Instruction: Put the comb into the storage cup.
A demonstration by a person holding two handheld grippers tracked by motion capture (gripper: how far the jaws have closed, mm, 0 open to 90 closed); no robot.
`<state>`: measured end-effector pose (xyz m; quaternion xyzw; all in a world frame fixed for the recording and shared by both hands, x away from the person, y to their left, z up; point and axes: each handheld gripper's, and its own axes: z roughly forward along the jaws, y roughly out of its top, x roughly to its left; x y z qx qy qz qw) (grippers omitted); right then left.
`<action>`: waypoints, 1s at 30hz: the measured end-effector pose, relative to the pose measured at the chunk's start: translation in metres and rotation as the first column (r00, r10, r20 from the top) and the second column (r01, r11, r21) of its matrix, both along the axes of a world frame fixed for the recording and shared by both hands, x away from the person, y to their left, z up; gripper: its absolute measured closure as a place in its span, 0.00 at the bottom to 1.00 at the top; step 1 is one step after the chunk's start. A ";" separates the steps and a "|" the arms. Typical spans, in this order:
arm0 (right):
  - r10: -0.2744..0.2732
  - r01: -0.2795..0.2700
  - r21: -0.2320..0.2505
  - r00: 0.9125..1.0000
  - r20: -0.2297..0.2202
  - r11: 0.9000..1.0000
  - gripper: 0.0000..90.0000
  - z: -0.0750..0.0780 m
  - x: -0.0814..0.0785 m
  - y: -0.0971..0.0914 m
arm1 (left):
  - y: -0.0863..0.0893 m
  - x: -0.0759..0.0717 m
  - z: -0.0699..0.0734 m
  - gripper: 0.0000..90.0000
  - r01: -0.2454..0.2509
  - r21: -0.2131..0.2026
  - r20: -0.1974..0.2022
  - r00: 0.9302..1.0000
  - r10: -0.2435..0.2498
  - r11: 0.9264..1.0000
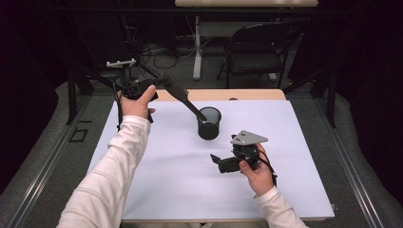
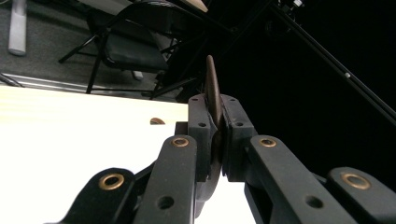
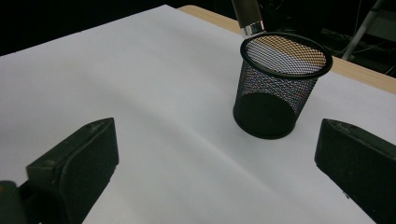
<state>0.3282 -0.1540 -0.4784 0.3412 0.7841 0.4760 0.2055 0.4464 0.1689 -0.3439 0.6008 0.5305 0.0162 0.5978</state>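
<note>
The left tongs (image 1: pixel 159 84) are held up over the far left corner of the surface (image 1: pixel 157 185), closed tight on the broad end of a dark flat utensil (image 1: pixel 183 99). In the left gripper view that utensil (image 2: pixel 213 100) stands edge-on, pinched between the two pads, its rounded tip rising past them. From the grip, the utensil slants down and toward the middle of the surface, and its narrow end rests at the rim of a black mesh cup (image 1: pixel 209 123), on the cup's far left side; whether the tip is inside the cup or only on its edge cannot be told from above. In the right gripper view the utensil's end (image 3: pixel 248 16), a dark shaft with a shiny band, meets the far rim of the mesh cup (image 3: pixel 275 93). The cup stands upright near the middle of the surface, somewhat toward the far edge. The right tongs (image 1: pixel 217 161) rest low on the surface, toward the near right, pointing left and a little toward the cup. Their jaws stand wide apart with nothing between them, and the cup sits ahead of them, apart from both pads. A white sheet covers most of the surface, leaving a wooden strip bare along the far edge.
</note>
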 end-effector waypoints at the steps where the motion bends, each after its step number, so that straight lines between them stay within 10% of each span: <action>1: 0.001 -0.001 -0.002 1.000 0.002 1.000 0.00 0.000 0.000 0.000 | -0.001 0.001 0.000 0.94 -0.002 0.002 -0.001 1.000 0.002 1.000; 30: 0.000 0.000 -0.008 1.000 0.009 1.000 0.00 -0.001 0.001 -0.001 | -0.022 0.024 -0.004 0.94 -0.071 0.045 -0.030 0.997 0.073 0.996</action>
